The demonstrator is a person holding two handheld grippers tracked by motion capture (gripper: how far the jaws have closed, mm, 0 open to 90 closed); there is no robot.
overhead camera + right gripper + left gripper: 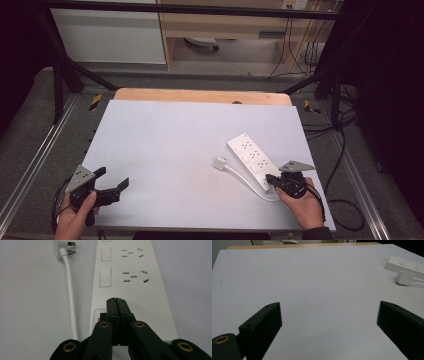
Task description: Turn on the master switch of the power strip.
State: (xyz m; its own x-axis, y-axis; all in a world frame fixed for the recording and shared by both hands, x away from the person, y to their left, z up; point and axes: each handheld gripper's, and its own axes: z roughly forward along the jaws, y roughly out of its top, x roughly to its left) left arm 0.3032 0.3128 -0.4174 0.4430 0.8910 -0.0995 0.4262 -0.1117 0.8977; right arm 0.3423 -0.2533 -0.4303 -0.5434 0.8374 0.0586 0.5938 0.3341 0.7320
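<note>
Right claw (116,300), jaws closed on nothing, tips over the near end of the power strip (130,272) by its red switch; strip's long axis runs straight ahead. Left claw (111,184) wide, far off.

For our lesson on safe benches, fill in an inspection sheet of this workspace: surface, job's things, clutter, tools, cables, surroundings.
Surface: pale sheet on a wooden table, bare apart from the job's things.
Job's things: white power strip at right; its plug lies beside it, unplugged.
Clutter: nothing seen.
Tools: left tool open, over bare sheet; right tool shut, tips over the strip's switch end.
Cables: strip's white cord runs alongside it; black cables on the floor at right.
Surroundings: black frame, cabinet behind.
</note>
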